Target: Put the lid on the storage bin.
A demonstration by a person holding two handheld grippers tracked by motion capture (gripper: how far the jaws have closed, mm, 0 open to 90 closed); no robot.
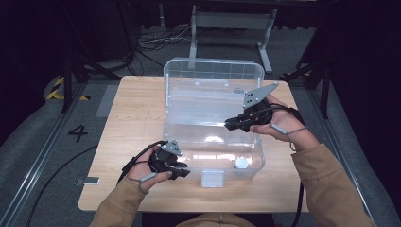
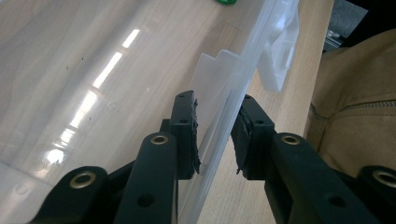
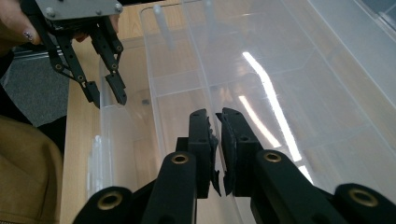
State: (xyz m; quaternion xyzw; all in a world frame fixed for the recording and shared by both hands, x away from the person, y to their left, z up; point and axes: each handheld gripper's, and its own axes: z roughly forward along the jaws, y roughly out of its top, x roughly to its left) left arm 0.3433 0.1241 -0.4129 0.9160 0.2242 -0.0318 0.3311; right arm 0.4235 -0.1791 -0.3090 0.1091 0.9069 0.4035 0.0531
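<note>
A clear plastic box (image 1: 189,142) stands on the wooden table (image 1: 132,123) with its lid (image 1: 213,71) raised at the back. My left gripper (image 1: 182,171) sits at the box's front left. Its jaws (image 2: 217,100) are open and straddle the front wall (image 2: 219,140), one finger inside and one outside, with a gap showing beside the wall. From the right gripper view the left gripper (image 3: 105,95) straddles that same rim. My right gripper (image 1: 228,124) hovers over the box's inside, its jaws (image 3: 215,114) nearly together with nothing seen between them.
A white latch (image 1: 213,178) hangs on the box's front wall. A small pale object (image 1: 242,164) lies in the front right corner of the box. A bit of something green (image 2: 229,1) shows inside the box. Cables and metal frame legs (image 1: 265,52) stand beyond the table.
</note>
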